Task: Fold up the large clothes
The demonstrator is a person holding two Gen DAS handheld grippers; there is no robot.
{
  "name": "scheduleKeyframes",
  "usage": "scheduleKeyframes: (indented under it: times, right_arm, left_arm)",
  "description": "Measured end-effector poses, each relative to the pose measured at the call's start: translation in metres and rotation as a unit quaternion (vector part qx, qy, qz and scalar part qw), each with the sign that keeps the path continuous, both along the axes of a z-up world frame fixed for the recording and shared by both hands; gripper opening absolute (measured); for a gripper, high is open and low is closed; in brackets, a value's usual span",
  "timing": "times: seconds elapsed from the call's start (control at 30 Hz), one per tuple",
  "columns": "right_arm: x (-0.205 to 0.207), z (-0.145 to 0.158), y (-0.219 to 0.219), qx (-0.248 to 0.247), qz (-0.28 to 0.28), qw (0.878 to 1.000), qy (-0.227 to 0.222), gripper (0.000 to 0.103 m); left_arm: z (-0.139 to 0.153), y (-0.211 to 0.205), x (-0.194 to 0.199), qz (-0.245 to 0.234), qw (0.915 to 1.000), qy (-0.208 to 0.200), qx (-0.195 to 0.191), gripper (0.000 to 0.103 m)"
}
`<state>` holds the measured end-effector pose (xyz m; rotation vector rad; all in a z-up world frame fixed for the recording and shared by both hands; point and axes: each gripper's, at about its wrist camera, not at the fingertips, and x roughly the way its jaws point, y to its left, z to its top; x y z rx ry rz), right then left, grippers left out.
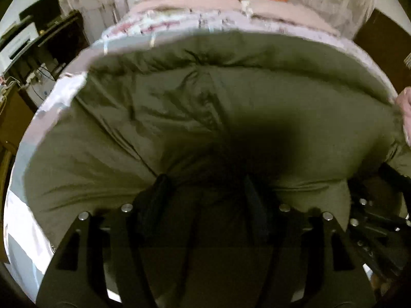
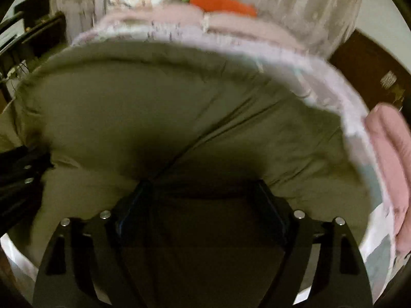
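The left gripper [image 1: 205, 187] and right gripper [image 2: 203, 190] sit side by side, each with fingers apart around bunched fabric of the olive padded coat [image 1: 231, 97], which lies spread across the bed [image 1: 164, 25]

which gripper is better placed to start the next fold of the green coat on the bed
Roughly even, slightly right. The right gripper and left gripper both sit at the green coat's near edge with fingers apart; right faces a flatter panel.
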<state>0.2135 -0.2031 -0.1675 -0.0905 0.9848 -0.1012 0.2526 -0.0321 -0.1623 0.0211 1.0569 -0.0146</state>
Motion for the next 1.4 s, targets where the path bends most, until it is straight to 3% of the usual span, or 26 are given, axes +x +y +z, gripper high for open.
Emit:
scheduleKeyframes:
  times: [0.1,0.23,0.3,0.4,0.47,0.57,0.7,0.77,0.83,0.9,0.97,1.0,1.03,1.13,1.17,1.23,1.33,1.4]
  right_arm:
    - [0.014,-0.016,-0.009,0.004,0.0,1.0,0.021,0.102]
    - [0.017,-0.008,-0.016,0.03,0.004,0.999,0.035,0.101]
    - [0.005,0.016,-0.023,0.057,0.003,0.998,0.002,0.088]
    - [-0.011,0.051,-0.036,0.069,-0.009,0.995,-0.076,0.087]
    - [-0.003,0.063,-0.051,0.064,-0.038,0.992,-0.103,0.087]
    - [0.028,0.056,-0.083,0.069,-0.087,0.99,-0.086,0.087]
    - [0.053,0.012,-0.131,0.005,-0.177,0.984,-0.025,0.088]
    - [0.051,-0.006,-0.151,0.029,-0.186,0.982,-0.007,0.088]
    - [0.044,-0.001,-0.153,0.034,-0.179,0.983,-0.007,0.088]
    - [0.02,0.023,-0.145,0.027,-0.173,0.983,-0.049,0.087]
    - [-0.018,0.052,-0.145,0.04,-0.184,0.973,-0.131,0.087]
    - [-0.023,0.055,-0.145,0.037,-0.188,0.971,-0.141,0.088]
    - [-0.027,0.049,-0.147,0.027,-0.194,0.973,-0.126,0.088]
    - [-0.017,0.003,-0.153,0.019,-0.173,0.985,-0.004,0.088]
    - [-0.018,0.001,-0.154,0.02,-0.17,0.985,0.001,0.088]
    - [-0.032,0.021,-0.147,0.014,-0.162,0.987,-0.014,0.088]
    - [-0.07,0.081,-0.117,0.005,-0.095,0.993,-0.069,0.088]
    - [-0.094,0.107,-0.101,0.012,-0.067,0.995,-0.075,0.096]
  left_arm:
    - [-0.012,0.006,0.008,-0.003,0.9998,0.015,-0.012,0.066]
    - [-0.004,0.016,0.007,0.009,0.9989,0.003,-0.046,0.063]
    - [0.012,0.022,-0.003,0.019,0.9975,-0.037,-0.058,0.062]
    - [0.033,0.033,-0.005,0.039,0.993,-0.105,-0.038,0.065]
    - [0.036,0.049,0.007,0.06,0.9923,-0.1,-0.044,0.069]
    - [0.02,0.08,0.029,0.101,0.9919,-0.063,-0.044,0.069]
    - [-0.007,0.113,0.046,0.135,0.99,-0.032,-0.027,0.07]
    - [-0.01,0.12,0.047,0.138,0.9899,-0.029,-0.017,0.07]
    - [-0.005,0.126,0.04,0.149,0.9879,-0.034,-0.029,0.069]
    - [0.005,0.126,0.032,0.158,0.985,-0.058,-0.038,0.069]
    - [0.019,0.123,0.022,0.164,0.9805,-0.095,-0.054,0.073]
    - [0.022,0.12,0.018,0.162,0.9799,-0.104,-0.054,0.077]
    - [0.023,0.116,0.017,0.157,0.9806,-0.107,-0.048,0.078]
    - [-0.005,0.097,0.028,0.116,0.9929,-0.022,-0.018,0.079]
    - [-0.004,0.097,0.023,0.117,0.9927,-0.025,-0.017,0.075]
    - [0.024,0.092,-0.001,0.12,0.9901,-0.068,-0.026,0.075]
    - [0.076,0.068,-0.037,0.057,0.9898,-0.123,-0.044,0.085]
    - [0.103,0.057,-0.065,0.033,0.9865,-0.15,-0.058,0.086]
